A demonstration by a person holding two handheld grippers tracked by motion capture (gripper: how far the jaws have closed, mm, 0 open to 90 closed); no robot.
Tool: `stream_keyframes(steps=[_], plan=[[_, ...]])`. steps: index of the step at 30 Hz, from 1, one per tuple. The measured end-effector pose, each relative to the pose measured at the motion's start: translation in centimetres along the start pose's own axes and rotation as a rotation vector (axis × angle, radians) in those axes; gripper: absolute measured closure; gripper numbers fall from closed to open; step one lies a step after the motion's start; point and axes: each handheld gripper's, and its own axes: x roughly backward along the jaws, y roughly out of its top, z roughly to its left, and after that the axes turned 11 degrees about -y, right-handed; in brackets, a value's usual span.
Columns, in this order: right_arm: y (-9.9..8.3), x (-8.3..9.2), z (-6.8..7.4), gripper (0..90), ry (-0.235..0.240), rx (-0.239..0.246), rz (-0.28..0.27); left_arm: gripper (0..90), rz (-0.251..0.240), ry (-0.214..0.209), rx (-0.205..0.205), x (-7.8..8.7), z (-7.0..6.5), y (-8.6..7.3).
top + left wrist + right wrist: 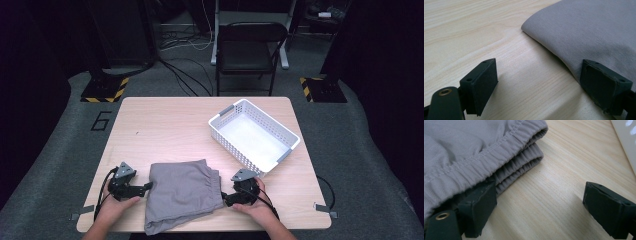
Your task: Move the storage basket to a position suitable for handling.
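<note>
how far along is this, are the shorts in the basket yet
Not yet. Done: the grey shorts lie folded on the table, elastic waistband layers stacked. In hand: the left gripper and right gripper sit open at opposite edges of the fold, gripping nothing. Left: probably grasping and moving it; the white basket is empty.

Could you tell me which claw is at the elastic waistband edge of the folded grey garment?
The right claw; its view shows the gathered waistband, the left's a smooth fold.

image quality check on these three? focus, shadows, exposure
High view: soft, table evenly lit, surroundings near black. Left gripper view: cloth weave sharp, jaws cast soft shadows. Right gripper view: waistband sharp, basket corner blurred and overexposed.
</note>
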Motion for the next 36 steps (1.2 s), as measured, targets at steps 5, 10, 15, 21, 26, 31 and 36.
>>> stream_keyframes(steps=[5, 10, 15, 21, 26, 31, 36], plan=[[0.0, 0.0, -0.1, 12.6, 0.000, 0.005, -0.006, 14.5, -0.001, -0.006, 0.039, 0.1, 0.0, 0.1], [0.0, -0.1, -0.2, 14.2, 0.002, 0.006, -0.009, 20.1, 0.002, -0.020, 0.080, 0.5, 0.0, 0.3], [0.1, 0.1, -0.3, 21.5, 0.006, 0.003, -0.006, 33.7, 0.022, -0.047, 0.120, 0.7, -0.7, 0.7], [0.5, 0.7, -0.6, 39.3, 0.007, 0.010, 0.034, 34.6, -0.008, -0.078, 0.100, 0.8, -2.0, 1.4], [1.3, 2.2, -1.2, 42.5, -0.013, -0.084, -0.026, 34.3, -0.009, -0.102, 0.074, 1.1, -3.4, 1.4], [2.8, 2.9, 0.4, 39.0, 0.011, -0.033, -0.113, 34.4, 0.032, -0.115, 0.048, 1.0, -4.2, 1.2], [3.5, 1.4, 2.1, 37.7, 0.028, 0.048, -0.088, 35.3, 0.062, -0.105, 0.020, 0.8, -4.5, 0.9]])
